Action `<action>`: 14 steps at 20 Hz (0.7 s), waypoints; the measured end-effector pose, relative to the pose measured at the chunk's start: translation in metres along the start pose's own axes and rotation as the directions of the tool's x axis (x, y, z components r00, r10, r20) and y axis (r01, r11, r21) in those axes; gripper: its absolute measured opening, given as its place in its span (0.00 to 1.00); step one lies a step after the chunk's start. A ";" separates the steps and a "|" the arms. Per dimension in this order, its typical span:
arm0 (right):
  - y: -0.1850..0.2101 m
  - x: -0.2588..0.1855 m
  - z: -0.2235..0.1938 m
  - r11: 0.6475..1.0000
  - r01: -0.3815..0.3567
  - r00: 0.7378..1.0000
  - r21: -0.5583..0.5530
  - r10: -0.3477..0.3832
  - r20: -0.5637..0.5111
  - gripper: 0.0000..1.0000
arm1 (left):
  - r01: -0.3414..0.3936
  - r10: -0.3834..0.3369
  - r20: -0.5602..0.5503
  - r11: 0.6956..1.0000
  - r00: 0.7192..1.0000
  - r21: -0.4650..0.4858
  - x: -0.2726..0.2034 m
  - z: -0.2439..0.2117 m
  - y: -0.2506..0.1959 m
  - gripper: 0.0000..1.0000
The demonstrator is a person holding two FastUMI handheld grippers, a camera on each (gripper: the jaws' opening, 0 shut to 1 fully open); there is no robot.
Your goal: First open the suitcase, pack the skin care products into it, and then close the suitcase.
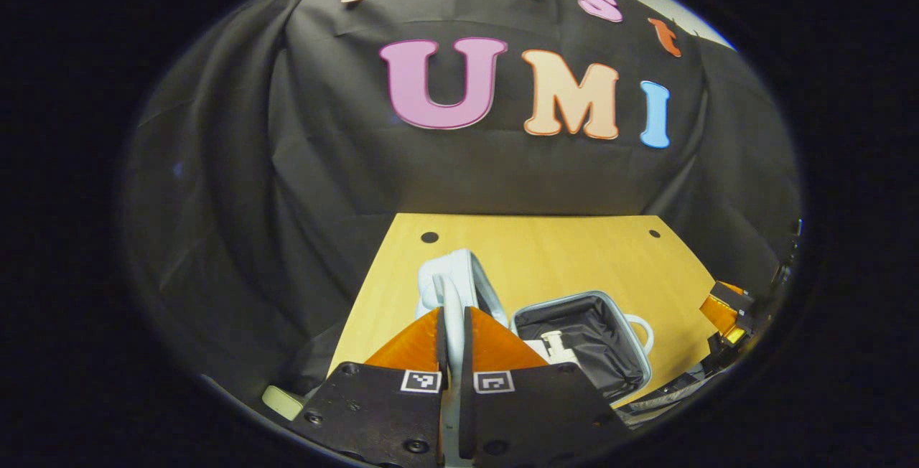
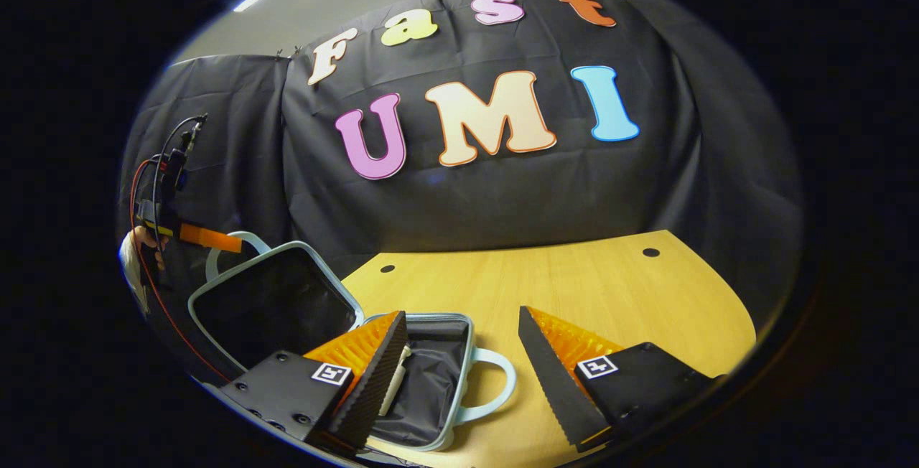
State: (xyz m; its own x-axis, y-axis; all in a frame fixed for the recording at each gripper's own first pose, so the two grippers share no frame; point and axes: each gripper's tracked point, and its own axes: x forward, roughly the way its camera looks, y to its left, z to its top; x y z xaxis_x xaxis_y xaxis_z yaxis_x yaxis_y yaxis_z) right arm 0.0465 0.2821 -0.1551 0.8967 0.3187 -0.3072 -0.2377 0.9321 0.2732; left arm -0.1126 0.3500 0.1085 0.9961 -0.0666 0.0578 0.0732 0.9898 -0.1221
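Note:
The light-blue suitcase lies open on the wooden table (image 1: 567,256). Its base (image 1: 589,342) is lined in black and holds a white pump bottle (image 1: 553,346). The lid (image 1: 451,285) stands raised, edge-on between my left gripper's fingers, and my left gripper (image 1: 454,328) is shut on its rim. In the right gripper view the raised lid (image 2: 276,303) is at the left, with the left gripper (image 2: 212,238) and a hand (image 2: 136,253) at its top edge. My right gripper (image 2: 463,342) hangs open above the base (image 2: 431,382), beside its handle (image 2: 495,382), with nothing between its fingers.
A small pale object (image 1: 282,402) lies off the table's near-left corner. Two dark holes (image 1: 429,237) mark the table's far edge. Bare wood stretches behind and to the right of the suitcase (image 2: 632,296). The black cloth wall closes the back.

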 end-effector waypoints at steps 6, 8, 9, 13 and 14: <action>-0.030 -0.025 0.005 0.998 0.056 0.998 0.019 -0.056 0.023 0.98 | 0.092 -0.093 0.038 0.995 0.995 0.035 0.006 0.019 -0.065 0.02; -0.038 -0.033 0.004 0.997 0.070 0.997 0.025 -0.070 0.023 0.98 | 0.142 -0.143 0.045 0.989 0.989 0.035 0.006 0.024 -0.093 0.02; -0.042 -0.037 0.003 0.997 0.076 0.997 0.025 -0.077 0.023 0.93 | 0.172 -0.173 0.047 0.985 0.984 0.032 0.007 0.025 -0.108 0.02; -0.064 -0.053 0.005 0.994 0.109 0.994 0.023 -0.109 0.031 0.98 | 0.310 -0.310 0.042 0.951 0.950 0.012 0.019 0.024 -0.177 0.04; -0.071 -0.057 0.005 0.993 0.119 0.992 0.026 -0.119 0.031 0.98 | 0.341 -0.341 0.036 0.940 0.939 0.006 0.020 0.022 -0.193 0.05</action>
State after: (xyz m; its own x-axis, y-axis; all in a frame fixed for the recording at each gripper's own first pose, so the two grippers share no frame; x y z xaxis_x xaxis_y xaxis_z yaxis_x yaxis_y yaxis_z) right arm 0.0138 0.1970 -0.1524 0.9298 0.1997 -0.3092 -0.1198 0.9585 0.2587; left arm -0.1078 0.1607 0.1549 0.9088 -0.3959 0.1315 0.4086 0.9083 -0.0895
